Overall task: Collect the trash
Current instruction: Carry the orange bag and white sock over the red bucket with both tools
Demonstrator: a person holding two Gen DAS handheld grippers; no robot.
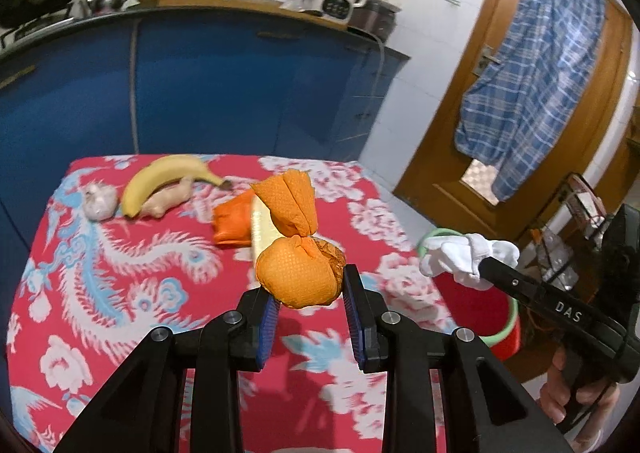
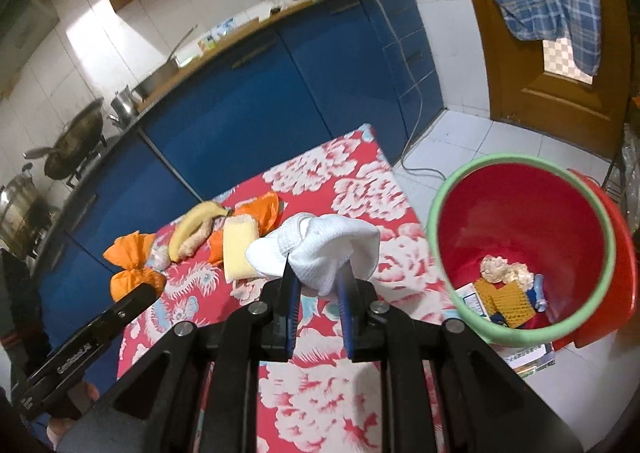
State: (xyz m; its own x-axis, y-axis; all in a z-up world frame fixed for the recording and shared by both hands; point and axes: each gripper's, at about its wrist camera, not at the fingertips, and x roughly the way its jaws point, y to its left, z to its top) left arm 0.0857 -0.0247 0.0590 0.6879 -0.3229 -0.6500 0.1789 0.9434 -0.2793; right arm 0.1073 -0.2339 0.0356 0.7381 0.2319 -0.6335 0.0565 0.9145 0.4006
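Observation:
My left gripper [image 1: 310, 293] is shut on a knotted orange glove [image 1: 298, 273] and holds it above the red flowered tablecloth [image 1: 120, 273]. My right gripper [image 2: 318, 281] is shut on a crumpled white sock [image 2: 320, 249], held over the table's right edge; it also shows in the left wrist view [image 1: 464, 257]. The red bucket [image 2: 520, 213] with a green rim stands on the floor right of the table and holds several scraps [image 2: 508, 289].
On the cloth lie a banana [image 1: 160, 181], a ginger root [image 1: 168, 203], a garlic bulb [image 1: 100, 201], an orange packet [image 1: 232, 223] and a pale yellow sponge [image 2: 238, 249]. Blue cabinets stand behind the table. A wooden door [image 2: 540, 73] is at the right.

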